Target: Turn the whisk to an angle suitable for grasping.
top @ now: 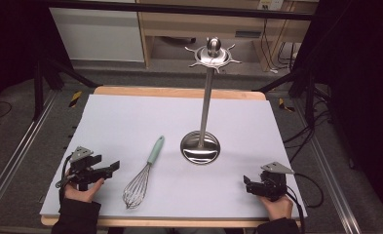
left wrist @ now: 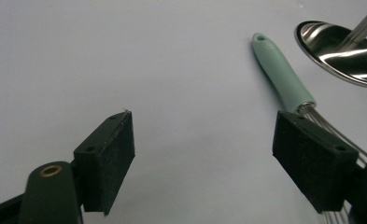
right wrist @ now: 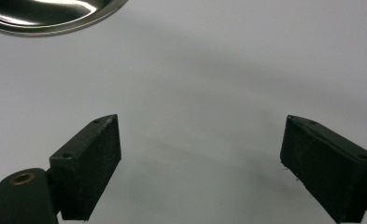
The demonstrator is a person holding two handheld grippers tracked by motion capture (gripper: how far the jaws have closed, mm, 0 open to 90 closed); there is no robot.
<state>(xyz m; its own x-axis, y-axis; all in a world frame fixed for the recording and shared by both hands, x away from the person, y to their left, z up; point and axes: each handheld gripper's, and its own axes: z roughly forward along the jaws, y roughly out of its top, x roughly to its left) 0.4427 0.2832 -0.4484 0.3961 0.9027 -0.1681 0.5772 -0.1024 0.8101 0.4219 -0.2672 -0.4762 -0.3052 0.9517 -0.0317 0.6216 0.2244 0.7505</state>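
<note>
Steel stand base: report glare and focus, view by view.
High view: the round polished steel stand base mirrors the room, dim surroundings. Left gripper view: bright streaks on the base, the mint-handled wire whisk sharp. Right gripper view: white glare on the base rim, soft shadows on the white mat.

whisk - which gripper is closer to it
Left. The left gripper sits just left of the whisk, jaws open toward it. The right gripper is far off to the whisk's right.
</note>
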